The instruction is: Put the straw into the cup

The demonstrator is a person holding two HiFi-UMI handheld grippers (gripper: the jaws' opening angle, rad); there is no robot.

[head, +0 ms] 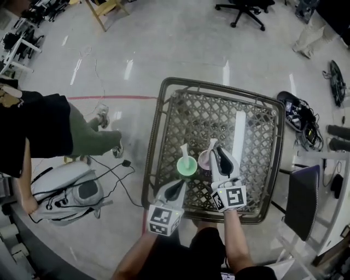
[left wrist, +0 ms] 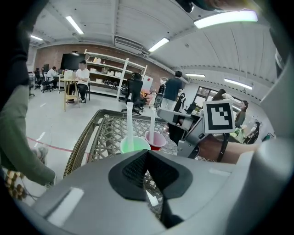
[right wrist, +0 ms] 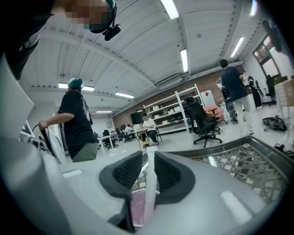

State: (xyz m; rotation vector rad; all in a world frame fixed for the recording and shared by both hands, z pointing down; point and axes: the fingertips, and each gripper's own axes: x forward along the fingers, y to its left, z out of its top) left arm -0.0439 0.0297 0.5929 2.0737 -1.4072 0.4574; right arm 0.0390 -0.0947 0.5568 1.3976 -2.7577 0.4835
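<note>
Could not see the low end of the straw (right wrist: pixel 149 188), lost inside the pink cup (head: pixel 203 160) on the table (head: pixel 191 120). Stood almost straight up, top end high, between the 2 jaws of the right claw (right wrist: pixel 148 161), parted a little, not squeezing it. Showed the left claw (left wrist: pixel 147 155) shut on nothing.

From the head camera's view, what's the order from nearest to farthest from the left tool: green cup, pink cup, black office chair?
1. The green cup, just ahead of the left tool.
2. The pink cup, right of the green cup.
3. The black office chair, on the floor beyond the table.
</note>
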